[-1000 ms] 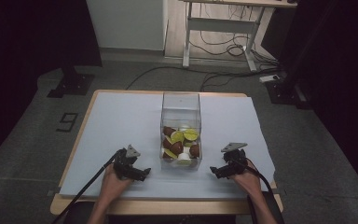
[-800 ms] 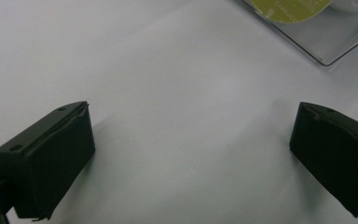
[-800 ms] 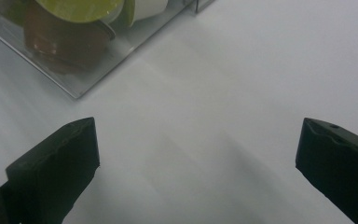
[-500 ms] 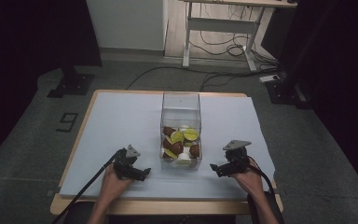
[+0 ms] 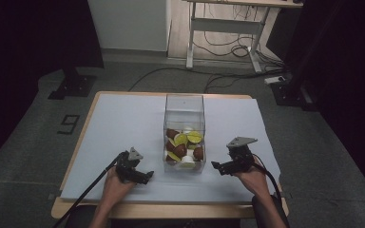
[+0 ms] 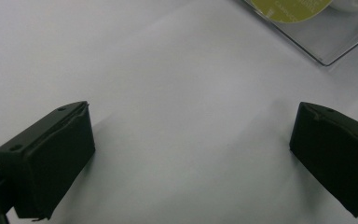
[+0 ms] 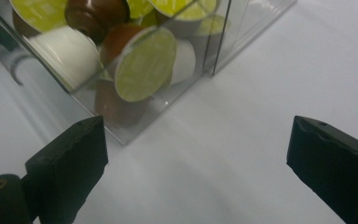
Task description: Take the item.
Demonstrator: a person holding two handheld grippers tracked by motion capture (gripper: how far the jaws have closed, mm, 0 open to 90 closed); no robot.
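Both forearms reach in low, each hand gripping its tongs: left tongs (image 5: 145, 177) and right tongs (image 5: 217, 166), jaws spread wide.

Wooden table (image 5: 78, 142) sits on a grey floor (image 5: 24, 142), light wood edge showing along left, back and front. A white sheet (image 5: 123, 123) covers nearly all of the top. One clear box (image 5: 184, 107) stands on the sheet around the middle, slightly toward the near edge, open at the top, holding lime-green, brown and white capsules (image 5: 185, 145) piled in its lower part
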